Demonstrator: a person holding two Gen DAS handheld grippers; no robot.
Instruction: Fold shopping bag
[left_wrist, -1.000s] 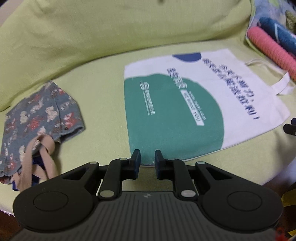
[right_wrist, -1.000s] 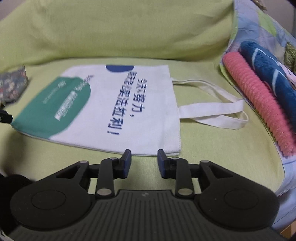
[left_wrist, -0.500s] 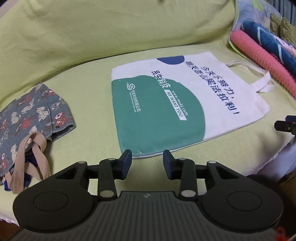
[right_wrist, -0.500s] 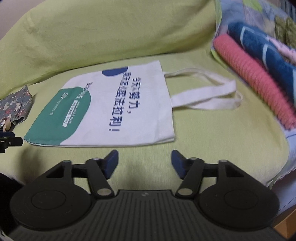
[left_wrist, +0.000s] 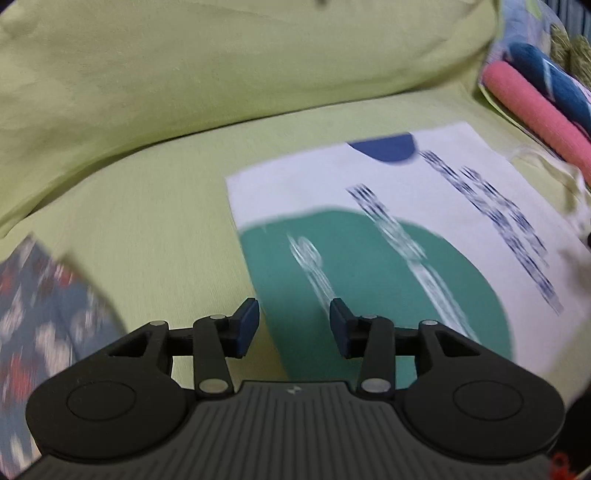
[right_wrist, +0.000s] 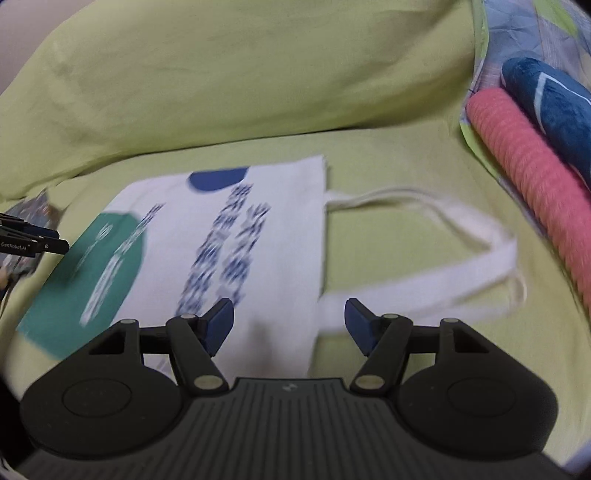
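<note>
Both hand-held grippers have pushed forward over the near edge of the bag and spread wider than a second ago, when their pads sat close together short of the cloth. Nearest in the left wrist view, the left hand-held gripper (left_wrist: 294, 328) stands open and empty, its jaws straddling the bag's left edge where green print meets the sofa cover, probably lined up to pinch the near left corner. In the right wrist view the right hand-held gripper (right_wrist: 289, 325) is open wider and also holds nothing; it hovers above the near right corner, one pad over the white cloth and the other over the near strap. The shopping bag (right_wrist: 258, 236) lies flat and unfolded on the yellow-green sofa seat (right_wrist: 406, 166), long axis running left to right, closed bottom to the left and mouth to the right, with the handles (right_wrist: 480, 266) trailing further right. A corner at each gripper suggests the near edge will be lifted and folded away. Left of the bag lies a floral fabric pouch (left_wrist: 40, 317); far right, a pink roll (right_wrist: 535, 177) and a blue cushion (right_wrist: 554, 107) rest against the backrest.
</note>
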